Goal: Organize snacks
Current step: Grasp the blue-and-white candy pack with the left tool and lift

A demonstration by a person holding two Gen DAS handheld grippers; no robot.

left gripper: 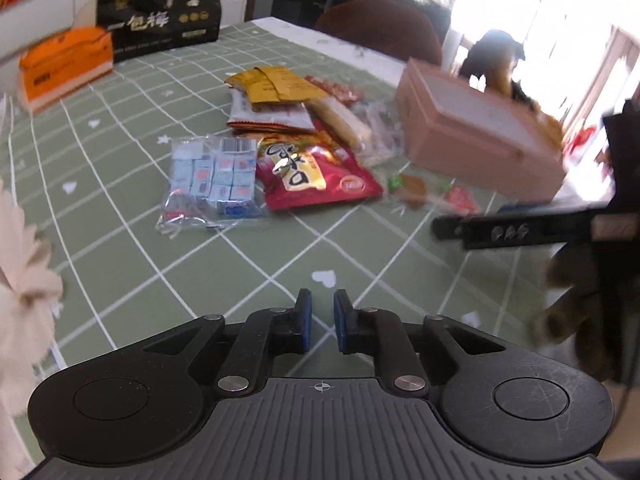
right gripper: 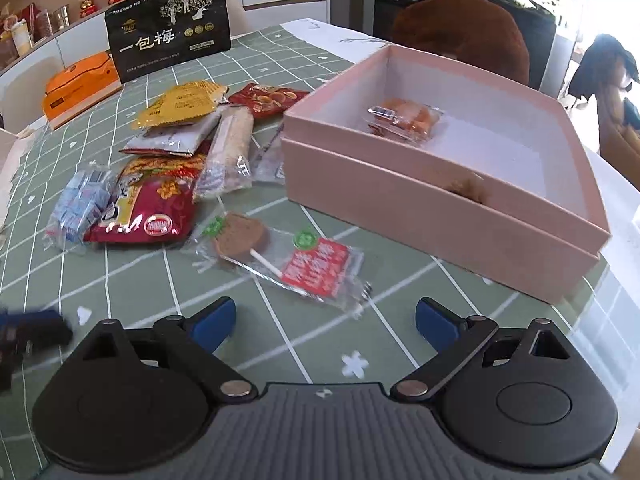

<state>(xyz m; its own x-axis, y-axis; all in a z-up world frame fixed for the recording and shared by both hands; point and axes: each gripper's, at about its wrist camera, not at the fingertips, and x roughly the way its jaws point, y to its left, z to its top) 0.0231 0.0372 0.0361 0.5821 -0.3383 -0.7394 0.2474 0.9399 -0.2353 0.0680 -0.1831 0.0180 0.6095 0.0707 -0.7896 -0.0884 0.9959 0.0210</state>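
Your right gripper (right gripper: 324, 326), jaws spread wide and empty, faces the lollipop packet (right gripper: 280, 260) at twelve o'clock: grip its wrapper squarely, then lift toward the pink box (right gripper: 420, 216); left gripper (left gripper: 322, 322) clenched, empty.

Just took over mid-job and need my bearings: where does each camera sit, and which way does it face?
Left wrist: behind the left gripper, shut and empty, facing down across the green tablecloth at the snack pile; the right gripper reaches in from the right.
Right wrist: behind the right gripper, open and empty, facing the lollipop and pink box.
Shared: pile, lollipop, box, black bag, orange box.
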